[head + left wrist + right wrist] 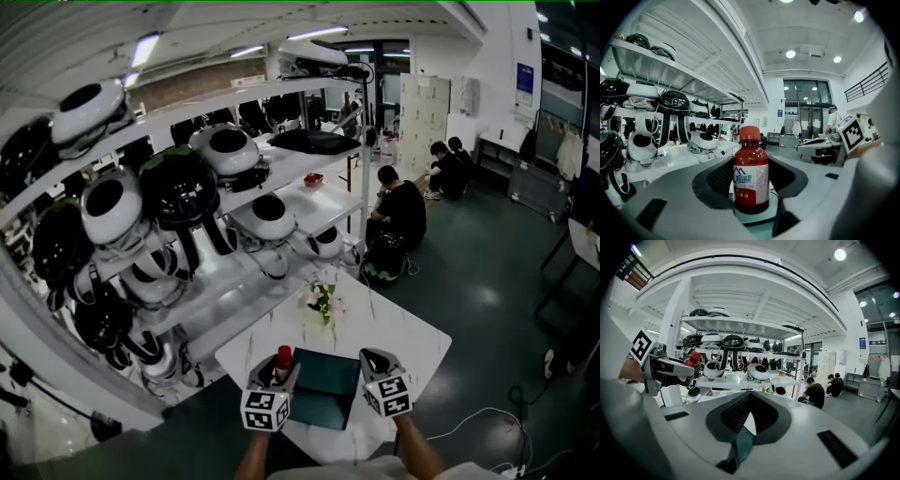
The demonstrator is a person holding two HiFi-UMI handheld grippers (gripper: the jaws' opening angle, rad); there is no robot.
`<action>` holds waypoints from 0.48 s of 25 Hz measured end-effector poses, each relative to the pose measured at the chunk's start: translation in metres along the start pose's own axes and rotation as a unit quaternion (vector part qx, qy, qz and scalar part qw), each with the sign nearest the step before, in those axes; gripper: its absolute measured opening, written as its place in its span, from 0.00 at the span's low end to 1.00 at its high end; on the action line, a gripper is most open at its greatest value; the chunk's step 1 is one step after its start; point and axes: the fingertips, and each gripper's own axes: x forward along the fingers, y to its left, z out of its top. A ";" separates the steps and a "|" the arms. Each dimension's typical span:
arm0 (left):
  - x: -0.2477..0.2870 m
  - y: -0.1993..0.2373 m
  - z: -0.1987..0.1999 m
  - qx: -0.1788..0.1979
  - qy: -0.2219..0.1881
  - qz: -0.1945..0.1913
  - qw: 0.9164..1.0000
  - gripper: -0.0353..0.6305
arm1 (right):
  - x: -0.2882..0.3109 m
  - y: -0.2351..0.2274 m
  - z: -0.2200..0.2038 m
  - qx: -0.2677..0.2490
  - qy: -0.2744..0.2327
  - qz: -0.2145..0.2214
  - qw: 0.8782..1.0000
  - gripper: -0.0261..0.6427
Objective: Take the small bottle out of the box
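Grip watch | left gripper (750, 190) jaws clamped on small bottle (751, 169), box (326, 396) just beneath | right gripper (744, 426) jaws nearly together, empty | risk: smooth bottle slips, drops back in.

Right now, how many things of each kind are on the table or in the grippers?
bottle: 1
box: 1
flowers: 1
grippers: 2 (left gripper shut on the bottle, right gripper shut, empty)
Total: 5
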 end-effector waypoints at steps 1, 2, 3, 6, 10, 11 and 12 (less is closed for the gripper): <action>0.001 0.001 0.000 0.000 0.001 0.000 1.000 0.40 | 0.001 0.001 0.001 -0.001 0.001 0.000 1.000 0.07; 0.001 0.002 -0.001 0.001 0.002 -0.001 1.000 0.40 | 0.001 0.001 0.002 -0.002 0.001 0.000 1.000 0.07; 0.001 0.002 -0.002 0.002 0.003 -0.001 1.000 0.40 | 0.001 0.002 0.002 -0.004 0.001 0.000 1.000 0.07; 0.001 0.003 -0.005 0.005 0.005 -0.001 1.000 0.40 | 0.001 0.001 0.003 -0.009 0.000 -0.001 1.000 0.07; -0.001 0.004 -0.008 0.003 0.006 0.000 1.000 0.40 | -0.001 0.000 0.000 -0.005 0.002 -0.004 1.000 0.07; -0.001 0.004 -0.008 0.003 0.006 0.001 1.000 0.40 | -0.001 0.000 0.000 -0.004 0.002 -0.005 1.000 0.07; -0.001 0.004 -0.008 0.002 0.005 0.001 1.000 0.40 | -0.001 0.000 -0.001 -0.004 0.003 -0.006 1.000 0.07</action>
